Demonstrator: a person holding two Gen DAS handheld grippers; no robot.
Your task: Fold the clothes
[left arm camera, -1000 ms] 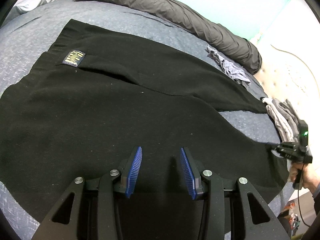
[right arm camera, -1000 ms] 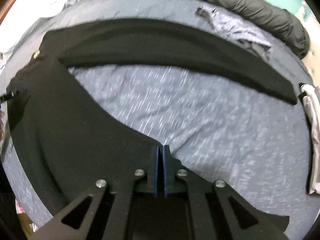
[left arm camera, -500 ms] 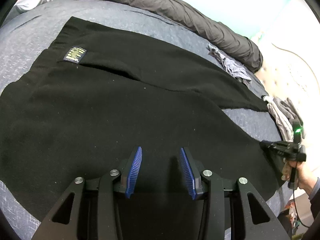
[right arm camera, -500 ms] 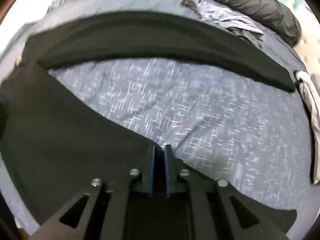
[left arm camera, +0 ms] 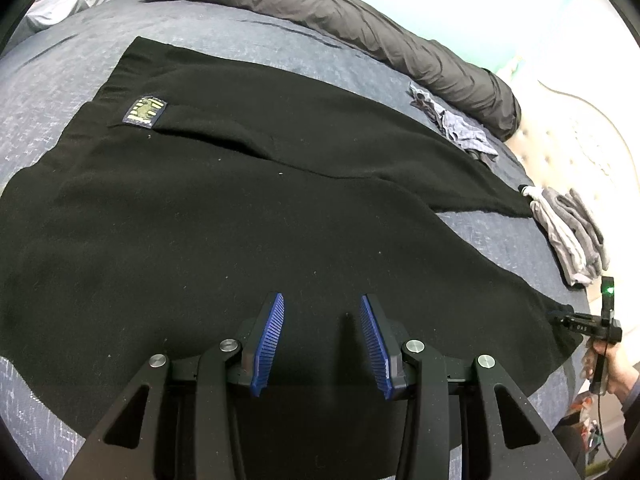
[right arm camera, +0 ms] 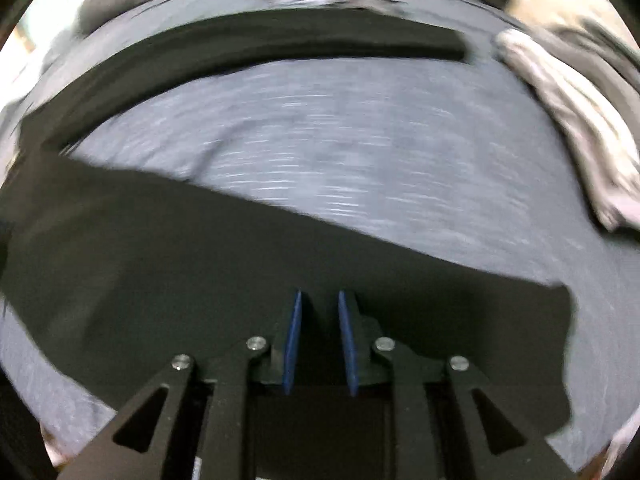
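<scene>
Black trousers (left arm camera: 200,220) lie spread flat on the bed, with a yellow label patch (left arm camera: 145,111) by the waistband. My left gripper (left arm camera: 322,300) hovers open just above the near side of the seat, nothing between its blue pads. The near leg (right arm camera: 200,260) runs right to its hem. My right gripper (left arm camera: 576,322) sits at that hem, a hand holding it. In the blurred right wrist view the right gripper (right arm camera: 319,300) is opening. A narrow gap shows between its pads and the black cloth lies under them, unpinched. The far leg (right arm camera: 280,48) lies stretched out beyond.
A rolled dark grey duvet (left arm camera: 340,20) runs along the bed's far side. A crumpled blue-grey garment (left arm camera: 452,124) and a pile of grey clothes (left arm camera: 572,232) lie right of the trousers. Blue-grey bed cover (right arm camera: 360,140) shows between the legs. The bed edge is at lower right.
My right gripper has swung sideways along the near leg toward its hem, and its shut jaws have parted. The near leg lies straighter. My left gripper has stayed put.
</scene>
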